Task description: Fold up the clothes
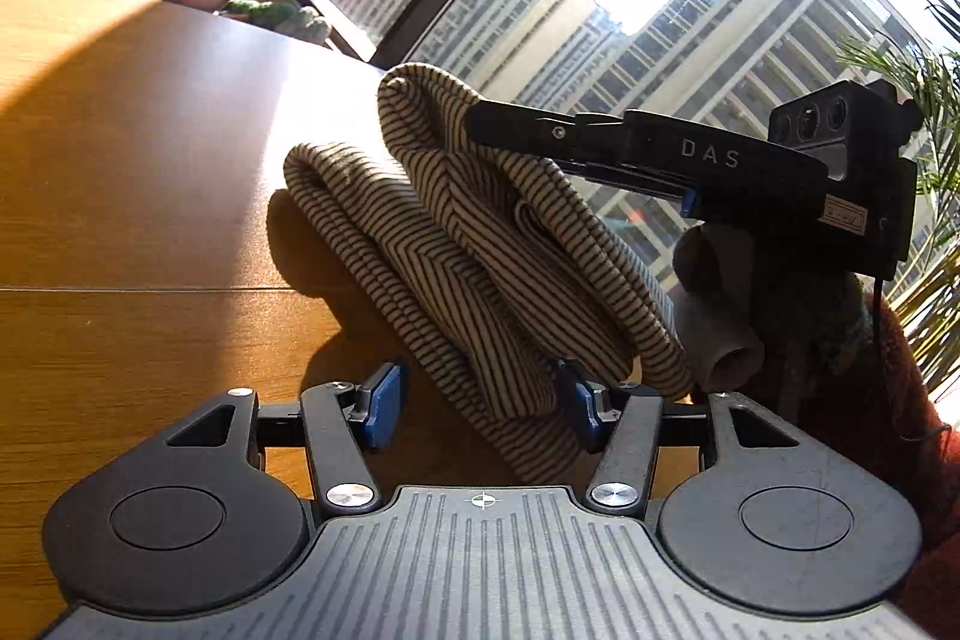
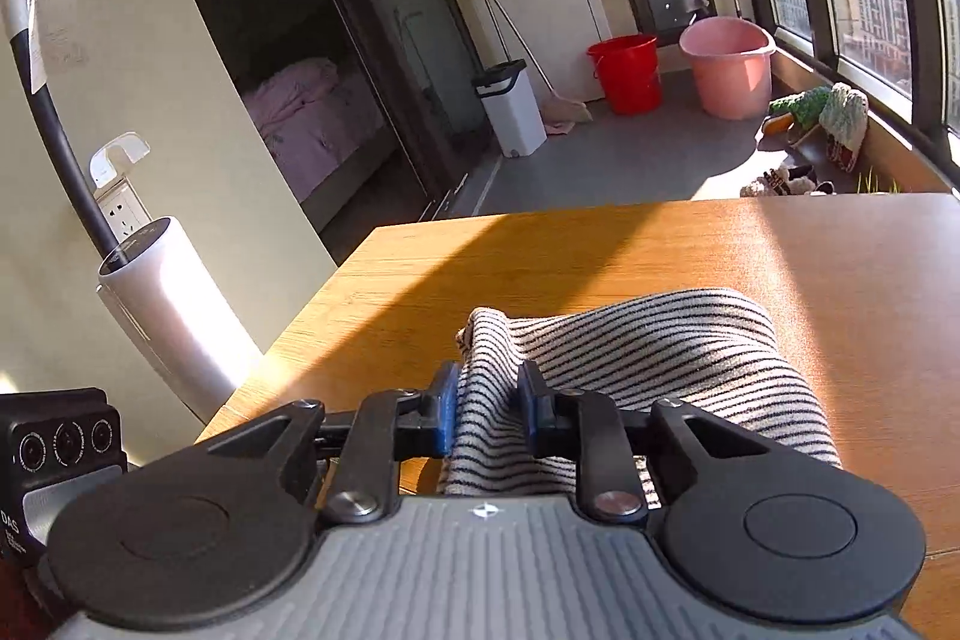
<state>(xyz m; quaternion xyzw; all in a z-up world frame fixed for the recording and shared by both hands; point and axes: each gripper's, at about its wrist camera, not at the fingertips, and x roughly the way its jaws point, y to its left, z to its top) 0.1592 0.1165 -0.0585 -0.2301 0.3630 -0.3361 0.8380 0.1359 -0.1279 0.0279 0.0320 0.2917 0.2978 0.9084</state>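
**Mira:** On the warm wooden bench, the cream-and-black striped knit garment lies bunched in thick rolls rather than flat. The right gripper is clamped on one fold of it, blue pads pressing the cloth from both sides.

**Teo:** And the left gripper?

**Mira:** Its jaws stand apart, with the near end of the cloth lying between them. One pad seems to brush the fabric, but nothing is pinched.

**Teo:** So how does the person do this step well?

**Mira:** Probably by closing the left gripper on a single edge, not the whole roll, then drawing the two grips apart to spread the cloth before any fold. The knit looks soft and stretchy, so a gentle, even pull suits it.

**Teo:** Any risk?

**Mira:** Catching several layers at once, which would keep the bundle twisted.
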